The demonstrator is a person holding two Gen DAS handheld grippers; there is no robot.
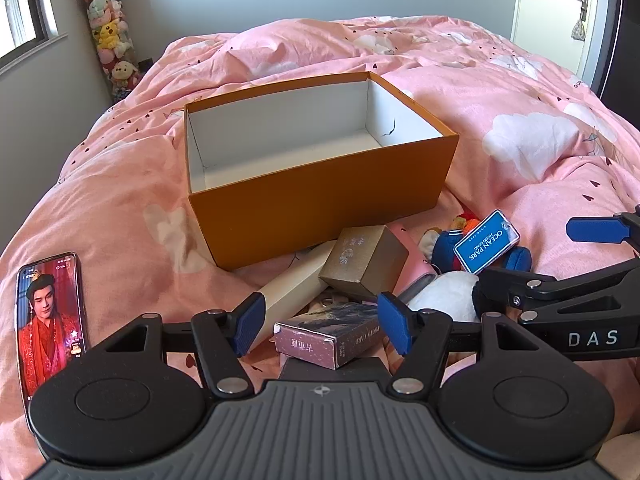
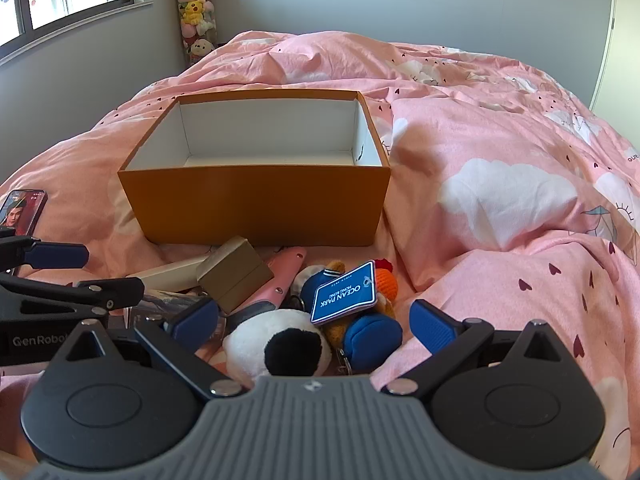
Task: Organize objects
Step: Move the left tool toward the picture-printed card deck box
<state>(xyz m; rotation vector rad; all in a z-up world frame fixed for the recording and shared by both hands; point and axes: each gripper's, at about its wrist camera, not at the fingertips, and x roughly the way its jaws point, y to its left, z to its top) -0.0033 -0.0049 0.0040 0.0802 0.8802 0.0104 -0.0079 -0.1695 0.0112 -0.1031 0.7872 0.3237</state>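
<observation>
An open orange box (image 1: 320, 196) with a white, empty inside sits on the pink bed; it also shows in the right wrist view (image 2: 256, 204). In front of it lies a pile: a gold box (image 1: 362, 266), a long white box (image 1: 292, 284), a purple card box (image 1: 328, 338), a pink case (image 2: 276, 280), a panda plush (image 2: 276, 346) and a blue-clad plush with an Ocean Park tag (image 2: 346, 298). My left gripper (image 1: 324, 326) is open around the purple card box. My right gripper (image 2: 314, 326) is open, its fingers either side of the panda plush.
A phone (image 1: 50, 320) with its screen lit lies on the bed at the left. The pink duvet (image 2: 500, 200) is rumpled, with a raised fold to the right. A tall tube of plush toys (image 1: 108, 28) stands in the far corner by the window.
</observation>
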